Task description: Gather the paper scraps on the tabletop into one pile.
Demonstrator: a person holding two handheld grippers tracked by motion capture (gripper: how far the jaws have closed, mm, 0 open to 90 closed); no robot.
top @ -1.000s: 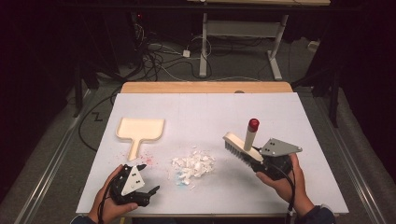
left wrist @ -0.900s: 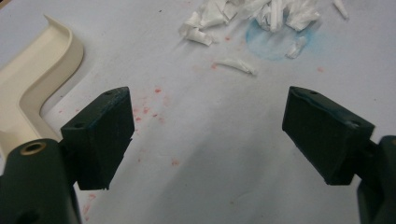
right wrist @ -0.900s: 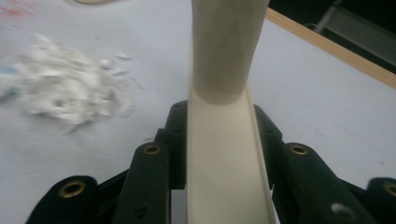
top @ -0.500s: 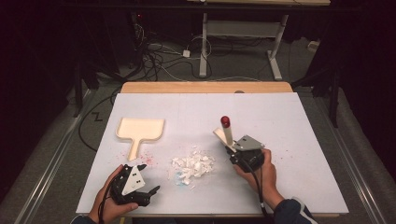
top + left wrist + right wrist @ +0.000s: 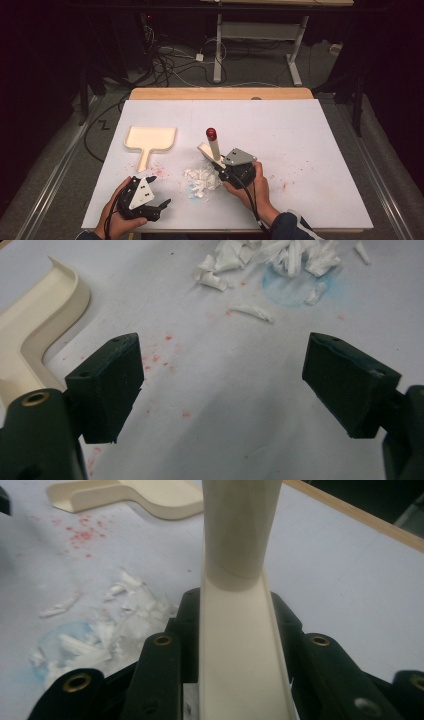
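Black and clamped, the jaws of your right gripper (image 5: 216,161) hold the cream plastic hand brush (image 5: 239,645) by its flat back; in the right gripper view the brush back runs up between the two jaws, and its round handle rises at the top of that view. In the high view the handle stands tilted, with its red end cap (image 5: 211,133) uppermost. The brush sits at the right edge of the pile of white paper scraps (image 5: 201,180), touching or just beside it; you cannot tell which. The scraps lie partly on a faint blue stain (image 5: 292,287) on the white table sheet (image 5: 310,130).

The jaws of your left gripper (image 5: 161,209) stand wide apart with nothing between them. In the left gripper view they frame bare white sheet marked with small red specks (image 5: 155,359). The gripper rests low at the near left edge of the table, held in your left hand (image 5: 114,215), well apart from the scraps.

The cream plastic dustpan (image 5: 150,140) lies flat on the sheet to the left of the pile, apart from it, with its short handle pointing toward you. Your left gripper is near the end of that handle but does not touch it. A wooden board edge (image 5: 220,93) borders the far side of the sheet.
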